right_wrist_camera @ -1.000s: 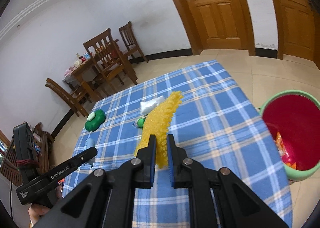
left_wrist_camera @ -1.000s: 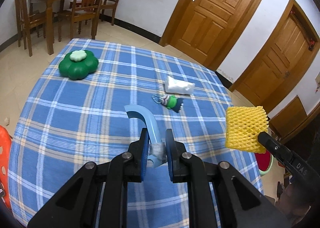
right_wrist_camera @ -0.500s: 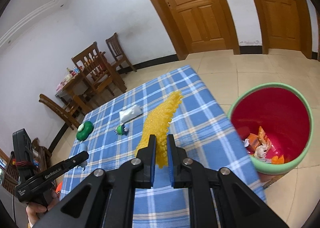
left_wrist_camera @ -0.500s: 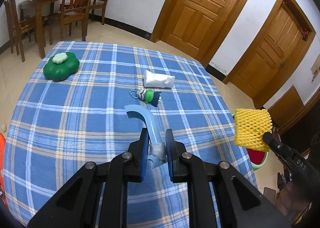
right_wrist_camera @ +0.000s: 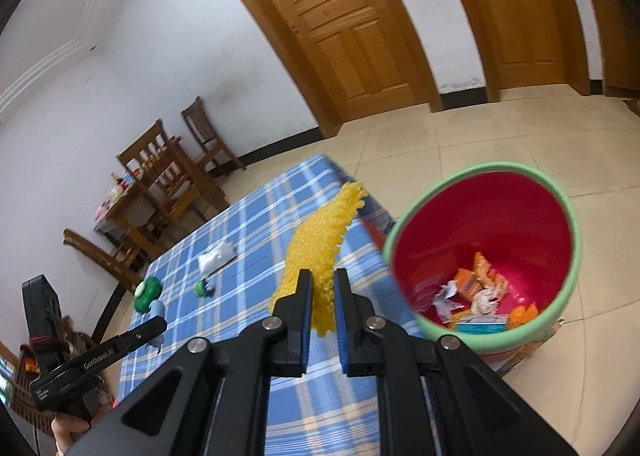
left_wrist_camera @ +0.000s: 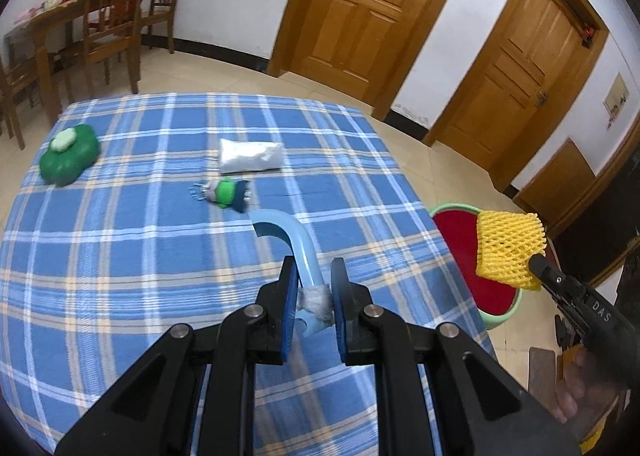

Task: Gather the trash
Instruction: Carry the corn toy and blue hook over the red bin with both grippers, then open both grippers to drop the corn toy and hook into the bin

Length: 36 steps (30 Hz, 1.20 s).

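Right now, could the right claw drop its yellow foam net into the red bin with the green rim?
Probably yes. The right claw, shut on the yellow foam net, hangs just beside the open red bin with the green rim, with nothing between them; it likely needs a short shift over the rim first.

The tabletop wore a matt checked cloth. The yellow net was soft, knobbly foam mesh; the blue curved piece smooth, glossy plastic. The bin was shiny plastic holding crumpled paper scraps. The doors were varnished wood, the floor glazed tile.
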Each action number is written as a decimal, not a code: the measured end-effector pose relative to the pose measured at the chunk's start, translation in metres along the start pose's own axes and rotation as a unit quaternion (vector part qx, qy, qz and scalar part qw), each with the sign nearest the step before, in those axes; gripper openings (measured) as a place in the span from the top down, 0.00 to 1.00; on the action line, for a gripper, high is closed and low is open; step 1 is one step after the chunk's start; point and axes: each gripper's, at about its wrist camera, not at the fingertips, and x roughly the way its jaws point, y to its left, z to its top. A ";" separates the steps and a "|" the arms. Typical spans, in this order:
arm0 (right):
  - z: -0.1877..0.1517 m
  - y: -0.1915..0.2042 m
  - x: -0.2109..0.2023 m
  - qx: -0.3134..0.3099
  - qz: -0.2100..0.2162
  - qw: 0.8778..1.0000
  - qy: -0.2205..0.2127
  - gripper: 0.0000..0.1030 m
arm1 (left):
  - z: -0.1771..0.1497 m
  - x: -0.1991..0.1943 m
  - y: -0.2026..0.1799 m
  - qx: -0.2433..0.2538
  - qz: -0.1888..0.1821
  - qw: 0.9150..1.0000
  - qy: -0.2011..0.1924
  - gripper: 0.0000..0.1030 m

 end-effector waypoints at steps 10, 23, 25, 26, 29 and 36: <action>0.006 -0.047 -0.005 0.033 -0.050 0.998 -0.019 0.88 | 0.006 0.021 -0.039 0.034 -0.039 0.999 0.017 0.85; 0.005 -0.095 0.005 0.071 -0.102 0.992 -0.004 0.85 | 0.016 0.052 -0.093 0.096 -0.071 0.992 0.042 0.85; 0.005 -0.099 0.005 0.071 -0.107 0.992 0.000 0.85 | 0.017 0.057 -0.103 0.107 -0.077 0.990 0.047 0.85; 0.005 -0.100 0.005 0.069 -0.109 0.992 0.002 0.84 | 0.017 0.059 -0.108 0.112 -0.078 0.989 0.049 0.85; 0.005 -0.106 0.002 0.071 -0.117 0.991 0.002 0.83 | 0.017 0.067 -0.124 0.129 -0.085 0.987 0.055 0.85; 0.006 -0.123 -0.005 0.087 -0.124 0.988 -0.005 0.74 | 0.017 0.087 -0.156 0.159 -0.100 0.979 0.074 0.85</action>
